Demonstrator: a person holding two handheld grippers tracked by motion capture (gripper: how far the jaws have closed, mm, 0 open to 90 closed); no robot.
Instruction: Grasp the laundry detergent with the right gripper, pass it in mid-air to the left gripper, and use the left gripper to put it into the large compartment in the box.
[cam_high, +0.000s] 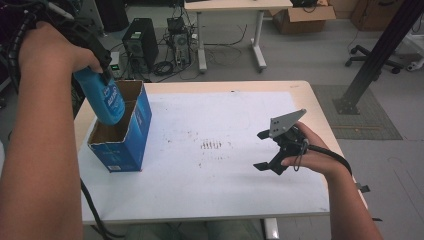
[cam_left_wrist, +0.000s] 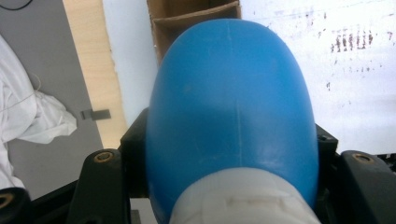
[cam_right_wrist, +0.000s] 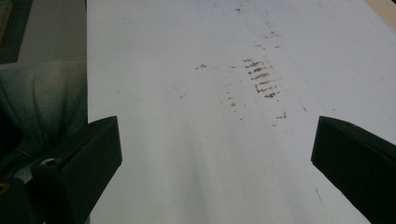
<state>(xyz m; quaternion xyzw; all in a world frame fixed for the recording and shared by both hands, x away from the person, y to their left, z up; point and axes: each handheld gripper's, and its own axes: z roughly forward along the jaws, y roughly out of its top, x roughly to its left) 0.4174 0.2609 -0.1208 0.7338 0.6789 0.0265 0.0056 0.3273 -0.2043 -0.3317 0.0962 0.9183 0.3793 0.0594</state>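
A blue plastic bottle (cam_high: 106, 99) with a white neck hangs bottom-down over the open top of a blue cardboard box (cam_high: 131, 131) at the table's left. My left gripper (cam_high: 102, 67) is shut on the bottle near its neck. In the left gripper view the blue bottle (cam_left_wrist: 231, 107) sits between the black jaws, with the box's brown inside (cam_left_wrist: 196, 21) beyond it. My right gripper (cam_high: 265, 150) hovers open over the white sheet (cam_high: 210, 150) at the right, nothing between its jaws. The right gripper (cam_right_wrist: 215, 154) faces bare white sheet (cam_right_wrist: 196, 140) with brown smudges (cam_right_wrist: 261, 77).
The box has an inner divider and stands near the table's left edge. Brown scuff marks (cam_high: 211, 145) dot the sheet's middle. Beyond the table are a computer tower (cam_high: 141, 42), cables, another desk (cam_high: 230, 30) and a black metal post (cam_high: 372, 60).
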